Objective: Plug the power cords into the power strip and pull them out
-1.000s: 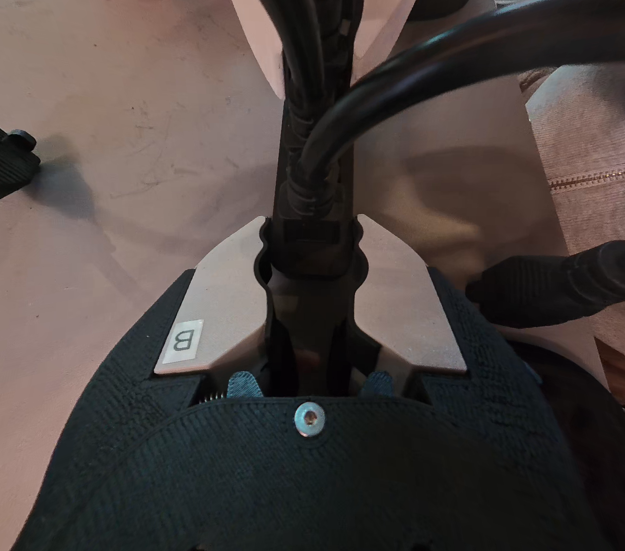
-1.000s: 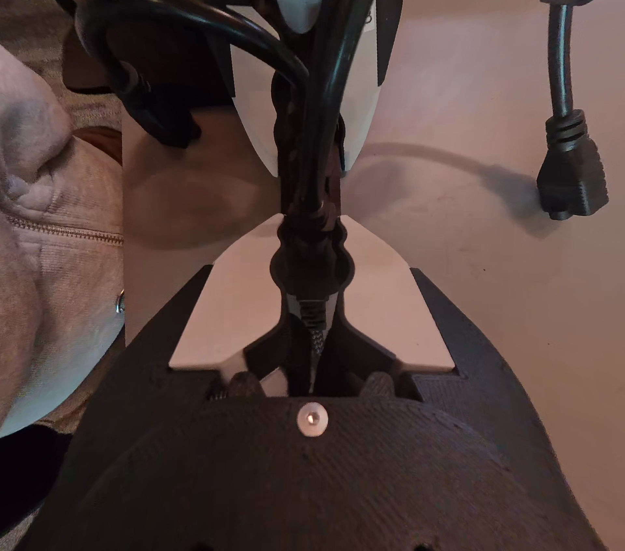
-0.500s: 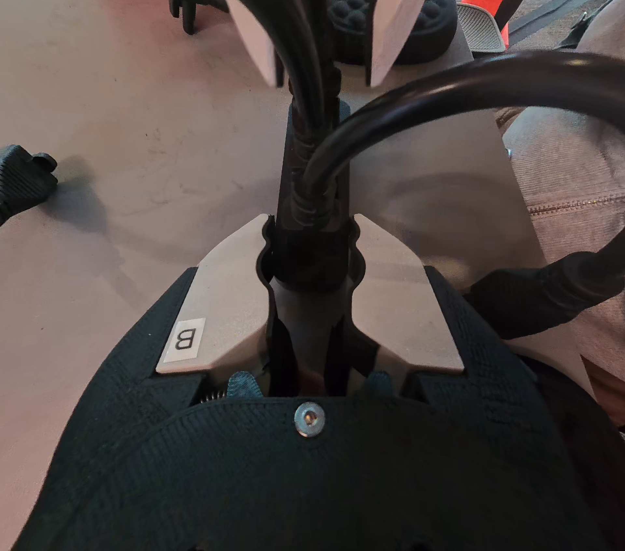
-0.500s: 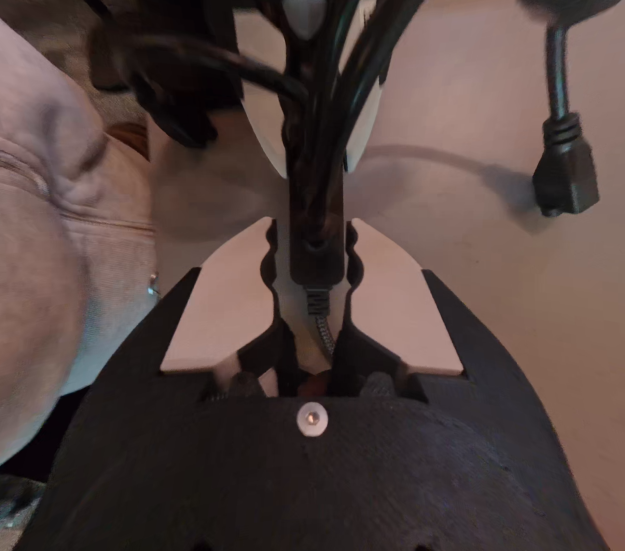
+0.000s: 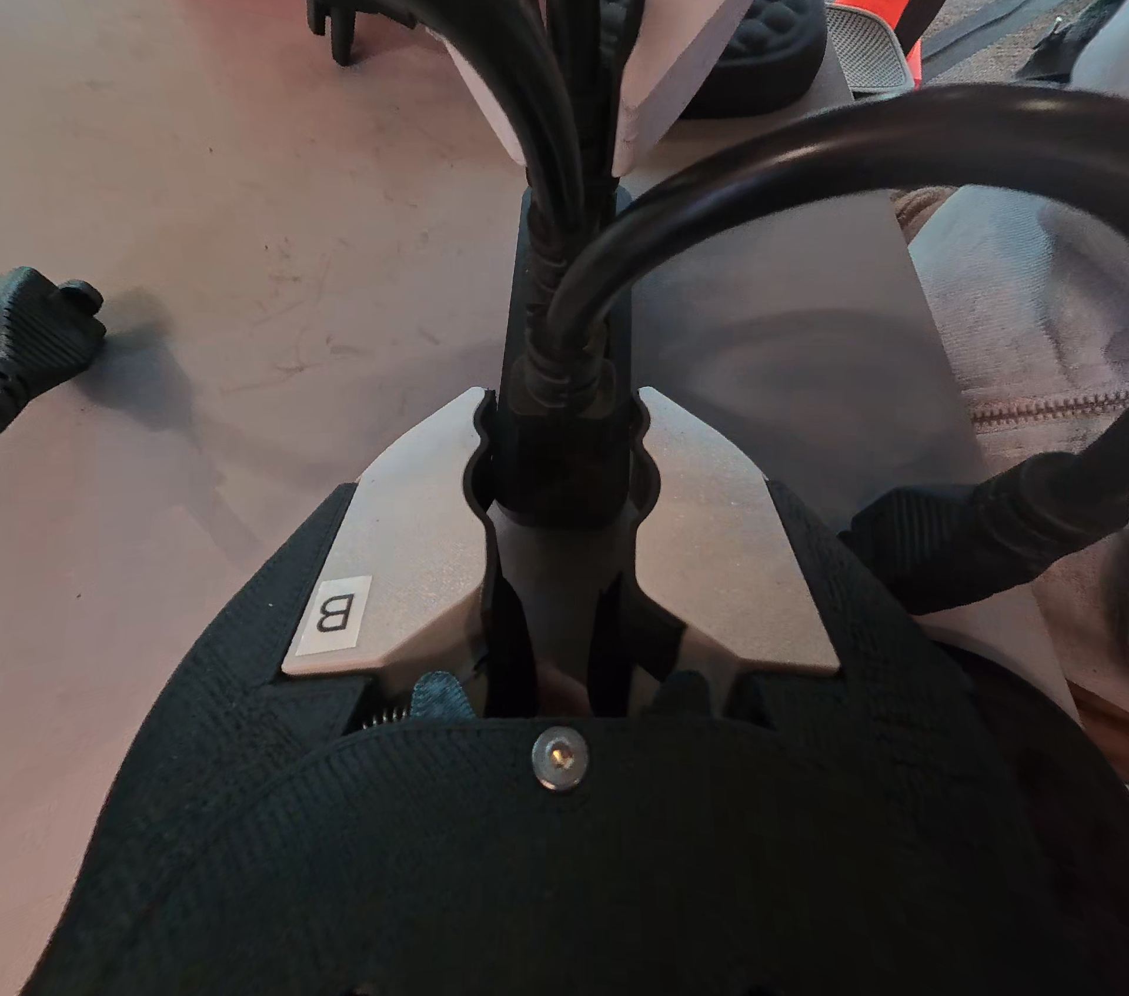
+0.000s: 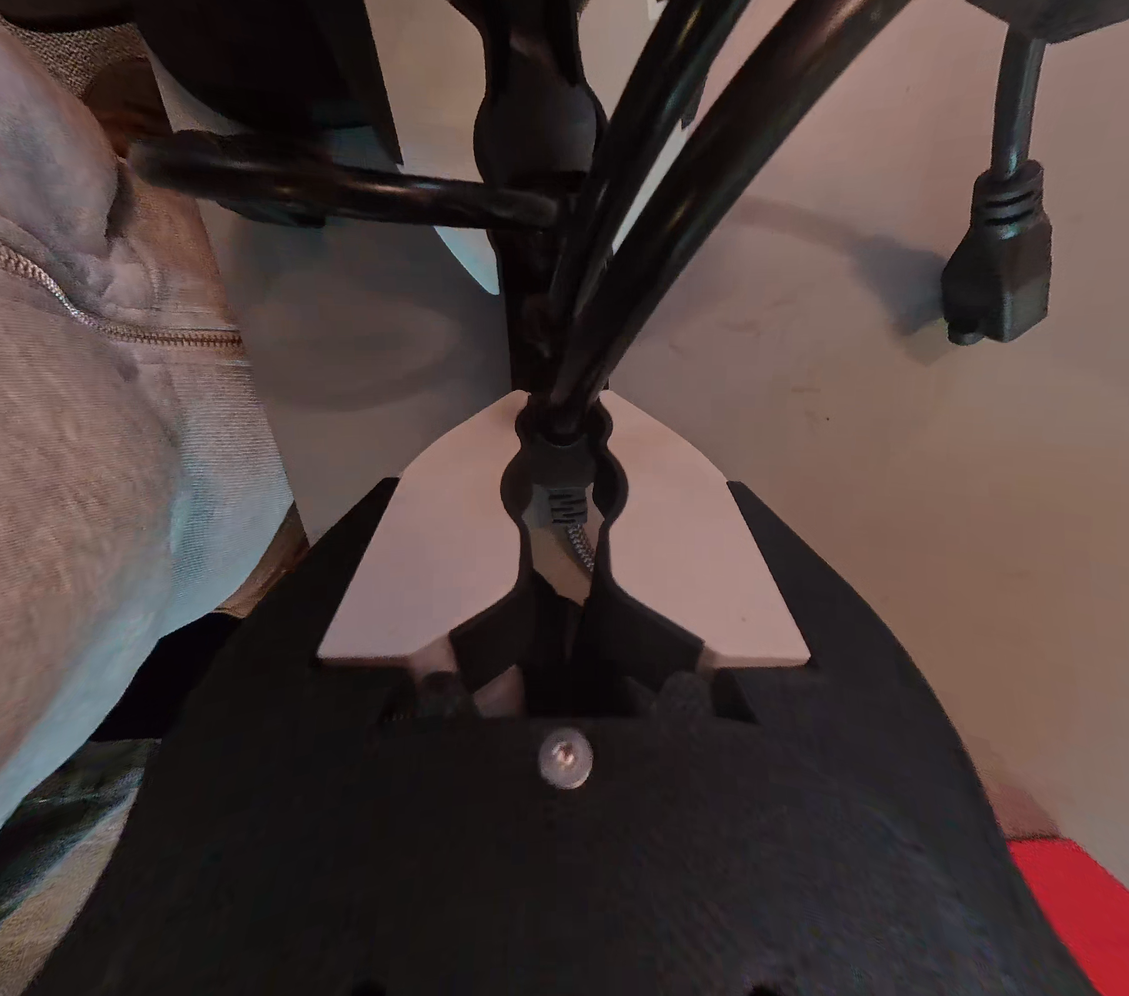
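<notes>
Loose plug (image 5: 43, 319): black, ribbed, lying on the desk (image 5: 256, 209) at far left of the left wrist view, unplugged.

Second loose plug (image 5: 342, 7): black, prongs showing, far end of the desk, unplugged.

Left gripper (image 5: 561, 463): fingers closed onto the near end of the power strip (image 5: 565, 453), a narrow black bar running away between the two grippers.

Power cords (image 5: 550, 258): several black leads rise from the strip's top face; one arcs off to the right. Which sockets they occupy cannot be told.

Third plug (image 5: 953, 545): black, ribbed, at the desk's right edge beside a person's grey zipped garment.

Right gripper (image 6: 559, 469): fingers closed to a narrow gap around the strip's opposite end, where its braided lead (image 6: 577, 542) exits; firm contact looks likely.

Angled plug (image 6: 1002, 270): right wrist view, hanging just over the desk, free.

Step in hand, judged: strip steadied at both ends with some cords seated and others out. The next move calls for one gripper to release the strip and take hold of a plug body, while the other keeps the bar still.
</notes>
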Action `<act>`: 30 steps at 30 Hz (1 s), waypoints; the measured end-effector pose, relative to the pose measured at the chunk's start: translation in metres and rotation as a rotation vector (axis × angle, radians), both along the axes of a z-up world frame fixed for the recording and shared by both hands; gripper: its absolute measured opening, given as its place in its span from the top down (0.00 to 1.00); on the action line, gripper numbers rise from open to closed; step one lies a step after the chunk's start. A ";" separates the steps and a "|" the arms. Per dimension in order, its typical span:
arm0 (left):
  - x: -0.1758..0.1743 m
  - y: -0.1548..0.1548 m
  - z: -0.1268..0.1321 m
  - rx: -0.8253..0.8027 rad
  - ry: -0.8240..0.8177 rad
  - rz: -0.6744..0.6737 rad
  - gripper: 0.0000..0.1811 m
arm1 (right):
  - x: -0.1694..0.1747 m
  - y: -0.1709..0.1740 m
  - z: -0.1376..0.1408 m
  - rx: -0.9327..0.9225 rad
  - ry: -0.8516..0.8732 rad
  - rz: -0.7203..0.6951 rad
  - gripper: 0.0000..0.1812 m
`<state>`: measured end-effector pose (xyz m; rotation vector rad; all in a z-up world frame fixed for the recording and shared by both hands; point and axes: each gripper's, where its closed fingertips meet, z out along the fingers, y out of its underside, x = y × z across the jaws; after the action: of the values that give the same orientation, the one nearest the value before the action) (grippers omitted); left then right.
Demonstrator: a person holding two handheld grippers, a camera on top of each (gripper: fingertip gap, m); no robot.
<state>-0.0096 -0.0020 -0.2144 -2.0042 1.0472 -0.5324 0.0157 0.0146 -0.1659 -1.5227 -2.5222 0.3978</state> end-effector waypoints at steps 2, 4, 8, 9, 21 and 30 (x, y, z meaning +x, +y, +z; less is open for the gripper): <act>0.000 0.000 0.000 0.002 0.001 0.001 0.77 | 0.000 0.000 0.000 0.024 -0.034 -0.024 0.91; 0.000 0.000 0.000 0.002 0.001 0.001 0.77 | 0.000 0.000 -0.001 0.054 -0.069 -0.042 0.91; 0.000 0.000 0.000 0.003 0.001 0.001 0.77 | 0.000 0.000 -0.001 0.066 -0.117 -0.072 0.90; 0.000 0.000 0.000 0.006 0.003 0.002 0.77 | 0.000 0.000 -0.002 0.070 -0.131 -0.072 0.90; 0.000 0.000 0.000 0.024 0.014 0.002 0.77 | -0.003 -0.002 -0.002 0.061 -0.018 0.002 0.91; 0.000 0.000 0.000 0.022 0.012 -0.003 0.77 | 0.010 0.015 0.044 -0.013 0.848 -0.011 0.56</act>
<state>-0.0100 -0.0018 -0.2143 -1.9890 1.0594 -0.5093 0.0262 0.0295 -0.1214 -1.0406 -1.8338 0.8427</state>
